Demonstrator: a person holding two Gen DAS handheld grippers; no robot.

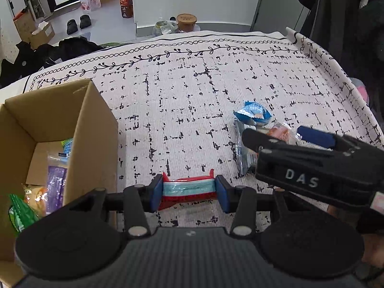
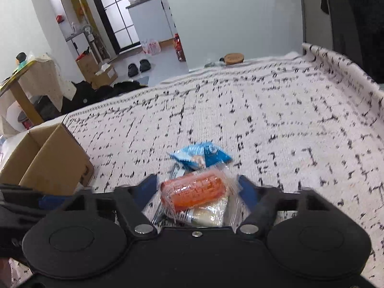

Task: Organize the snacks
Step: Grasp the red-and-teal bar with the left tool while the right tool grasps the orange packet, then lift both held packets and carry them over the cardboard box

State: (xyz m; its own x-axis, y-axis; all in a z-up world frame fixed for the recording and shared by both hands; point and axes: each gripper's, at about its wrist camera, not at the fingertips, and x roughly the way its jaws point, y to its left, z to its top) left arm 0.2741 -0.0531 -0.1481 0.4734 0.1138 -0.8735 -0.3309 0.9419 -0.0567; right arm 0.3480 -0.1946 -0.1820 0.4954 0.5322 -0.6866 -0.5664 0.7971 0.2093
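While my left gripper (image 1: 189,193) is clamped across a red and pale-blue striped snack packet (image 1: 188,189), the relation that matters for its coming move is where the open brown cardboard box (image 1: 79,129) lies: in the left wrist view the box fills the lower left of the frame, its near corner just beside the left finger, so I judge the drop is a short sideways carry toward the left, and the left hand is clearly the nearer one to it. The packet's long axis runs left to right, spanning the two blue pads (image 1: 157,193), with its red ends sticking out above and below the grip. My right gripper (image 2: 195,192) sits at the lower centre of its own view with its fingers apart on either side of an orange roll in a clear crinkled wrapper (image 2: 194,190); whether the pads already touch the wrapper I cannot tell, as that part is blurred. A crumpled blue and white snack pouch (image 2: 201,157) lies just beyond it on the white cloth with black dashes (image 2: 288,120). The left wrist view shows what the right does not: the box's inside, holding a purple packet (image 1: 56,180) and a green one (image 1: 20,216). The right wrist view alone shows the orange roll's long axis, lying left to right between the fingers.
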